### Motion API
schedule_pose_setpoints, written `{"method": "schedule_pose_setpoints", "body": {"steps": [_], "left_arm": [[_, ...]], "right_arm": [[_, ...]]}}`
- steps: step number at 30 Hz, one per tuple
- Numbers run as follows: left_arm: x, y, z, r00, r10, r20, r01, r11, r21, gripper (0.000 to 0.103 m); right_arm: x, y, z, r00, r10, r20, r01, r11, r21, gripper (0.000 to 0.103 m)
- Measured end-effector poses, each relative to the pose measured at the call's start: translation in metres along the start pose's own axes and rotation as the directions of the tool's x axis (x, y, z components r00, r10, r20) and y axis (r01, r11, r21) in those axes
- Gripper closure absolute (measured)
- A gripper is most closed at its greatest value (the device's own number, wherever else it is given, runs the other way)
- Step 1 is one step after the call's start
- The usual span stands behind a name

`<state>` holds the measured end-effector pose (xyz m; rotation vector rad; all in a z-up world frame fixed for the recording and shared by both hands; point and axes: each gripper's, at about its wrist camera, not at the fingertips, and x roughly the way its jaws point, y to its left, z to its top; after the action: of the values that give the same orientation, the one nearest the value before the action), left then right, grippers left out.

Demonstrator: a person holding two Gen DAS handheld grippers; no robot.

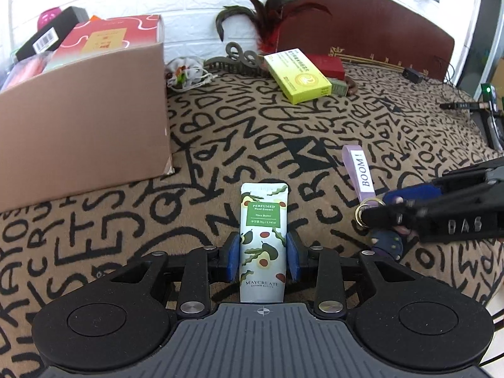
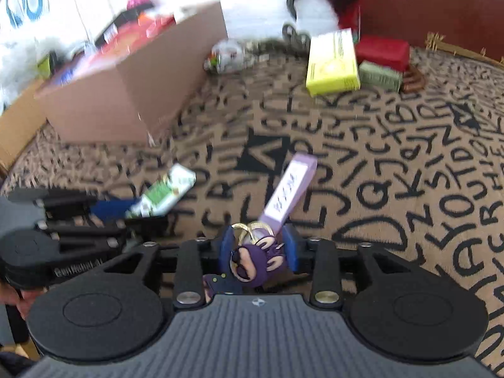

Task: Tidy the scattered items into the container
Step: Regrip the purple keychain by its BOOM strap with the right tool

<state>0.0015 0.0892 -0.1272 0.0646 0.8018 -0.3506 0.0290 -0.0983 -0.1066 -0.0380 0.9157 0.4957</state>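
Two grippers were engaged beside the cardboard box (image 1: 85,119) on the lettered blanket (image 1: 283,132): the left gripper (image 1: 263,260) had its jaws clenched on a hand cream tube (image 1: 263,236), the right gripper (image 2: 258,252) grasped a purple keychain (image 2: 261,258).

Left gripper (image 1: 263,260): pitched down toward the surface, blue pads tight on both sides of the hand cream tube (image 1: 263,236). Right gripper (image 2: 259,250): also pitched down, just beside the left one, jaws around the purple keychain figure (image 2: 256,261), pads at its sides. A fingertip shows under the left gripper body.
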Motion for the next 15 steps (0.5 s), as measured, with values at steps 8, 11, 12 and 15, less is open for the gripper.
{"method": "schedule_pose_setpoints", "body": {"steps": [8,11,12,15], "left_arm": [[0.008,-0.008,-0.001,1.000,0.008,0.018,-0.009,0.999,0.047,0.054],[0.010,-0.010,0.001,1.000,0.015,0.017,-0.016,0.998,0.062,0.068],[0.011,-0.010,0.002,1.000,0.017,0.019,-0.018,0.998,0.062,0.072],[0.013,-0.006,0.004,1.000,0.003,0.021,-0.004,0.999,0.034,0.072]], "right_arm": [[-0.001,0.005,-0.014,1.000,0.006,-0.010,-0.006,0.999,-0.038,0.033],[0.008,0.012,-0.007,1.000,-0.023,0.010,0.023,0.999,-0.049,0.035],[0.012,0.015,-0.005,0.999,-0.036,0.024,0.037,0.997,-0.066,0.040],[0.025,0.021,0.002,0.994,-0.078,0.076,0.086,0.991,-0.101,0.059]]}}
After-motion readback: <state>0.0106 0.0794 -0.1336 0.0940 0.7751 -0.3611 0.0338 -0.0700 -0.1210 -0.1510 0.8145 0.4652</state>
